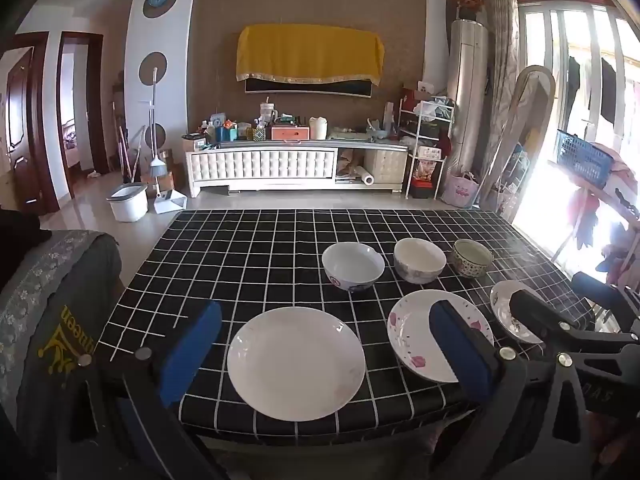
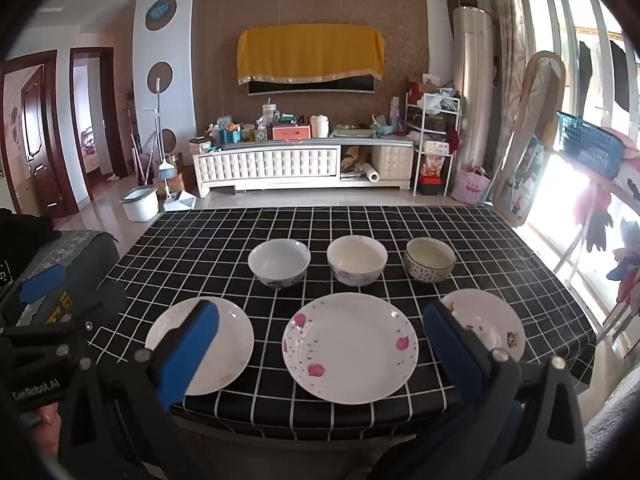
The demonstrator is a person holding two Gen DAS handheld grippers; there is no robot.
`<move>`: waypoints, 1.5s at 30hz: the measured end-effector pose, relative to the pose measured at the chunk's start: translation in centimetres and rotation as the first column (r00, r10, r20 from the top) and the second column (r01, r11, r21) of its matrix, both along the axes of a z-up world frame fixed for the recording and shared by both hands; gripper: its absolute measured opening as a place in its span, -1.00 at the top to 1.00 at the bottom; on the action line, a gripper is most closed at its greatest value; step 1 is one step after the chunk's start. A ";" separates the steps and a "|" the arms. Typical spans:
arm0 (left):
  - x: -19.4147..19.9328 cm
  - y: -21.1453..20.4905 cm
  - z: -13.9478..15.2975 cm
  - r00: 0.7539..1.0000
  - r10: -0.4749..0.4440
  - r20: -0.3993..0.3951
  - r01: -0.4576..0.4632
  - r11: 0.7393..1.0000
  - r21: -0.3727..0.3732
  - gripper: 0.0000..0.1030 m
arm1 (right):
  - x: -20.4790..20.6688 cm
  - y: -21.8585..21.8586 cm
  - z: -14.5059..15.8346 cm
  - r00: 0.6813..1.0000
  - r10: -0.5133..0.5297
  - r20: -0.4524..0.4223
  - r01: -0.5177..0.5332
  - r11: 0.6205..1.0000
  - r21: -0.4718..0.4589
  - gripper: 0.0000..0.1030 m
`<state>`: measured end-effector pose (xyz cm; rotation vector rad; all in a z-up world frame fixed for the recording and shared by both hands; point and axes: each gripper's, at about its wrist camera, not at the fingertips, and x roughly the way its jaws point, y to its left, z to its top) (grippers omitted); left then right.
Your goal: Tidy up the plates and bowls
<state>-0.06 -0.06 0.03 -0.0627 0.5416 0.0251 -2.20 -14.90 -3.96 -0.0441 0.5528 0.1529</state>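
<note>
Three plates lie in a row near the table's front edge: a plain white plate (image 1: pixel 296 362) (image 2: pixel 224 344), a pink-flowered plate (image 1: pixel 416 336) (image 2: pixel 350 346) and a small patterned plate (image 1: pixel 506 312) (image 2: pixel 490 326). Behind them stand three bowls: a white bowl with blue marks (image 1: pixel 353 266) (image 2: pixel 279 262), a cream bowl (image 1: pixel 419 260) (image 2: pixel 357 260) and a dotted bowl (image 1: pixel 473 258) (image 2: pixel 429 259). My left gripper (image 1: pixel 324 356) is open and empty, in front of the white plate. My right gripper (image 2: pixel 320 354) is open and empty, in front of the flowered plate; it also shows in the left wrist view (image 1: pixel 560 304).
The table (image 1: pixel 240 248) has a black cloth with a white grid. A chair with a grey garment (image 1: pixel 60 312) stands at its left. A clothes rack with a blue basket (image 2: pixel 588 144) stands at the right. A TV cabinet (image 2: pixel 304 164) is across the room.
</note>
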 end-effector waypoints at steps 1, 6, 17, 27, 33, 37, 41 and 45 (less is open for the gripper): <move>0.0 -0.1 0.0 1.000 0.002 0.000 -0.002 1.000 0.007 -1.00 | 0.0 0.0 0.0 1.000 0.000 -0.002 0.000 1.000 -0.001 -1.00; 0.1 0.1 0.1 1.000 -0.005 -0.003 0.005 1.000 0.004 -1.00 | -0.1 -0.1 0.1 1.000 -0.001 0.002 0.001 1.000 0.011 -1.00; -0.2 0.0 0.2 1.000 0.000 -0.004 0.000 1.000 -0.002 -1.00 | -0.1 -0.1 0.2 1.000 -0.005 -0.012 0.005 1.000 0.004 -1.00; 0.1 0.0 -0.3 1.000 0.002 -0.010 -0.002 1.000 0.001 -1.00 | -0.2 0.0 0.3 1.000 0.000 -0.019 0.000 1.000 0.005 -1.00; 0.0 0.1 -0.3 1.000 0.005 -0.010 -0.005 1.000 0.000 -1.00 | -0.1 0.1 0.2 0.999 0.001 -0.032 -0.001 1.000 0.005 -1.00; 0.0 0.3 -0.4 1.000 0.009 -0.013 -0.009 1.000 -0.002 -1.00 | 0.0 0.2 0.0 0.999 0.002 -0.037 -0.002 1.000 0.001 -1.00; 0.0 0.3 -0.4 1.000 0.009 -0.013 -0.009 1.000 -0.003 -1.00 | 0.1 0.2 -0.1 0.999 0.002 -0.040 -0.001 1.000 0.002 -1.00; -0.1 0.3 -0.4 1.000 0.010 -0.014 -0.011 1.000 -0.003 -1.00 | 0.0 0.3 -0.2 0.999 0.002 -0.043 -0.002 1.000 -0.001 -1.00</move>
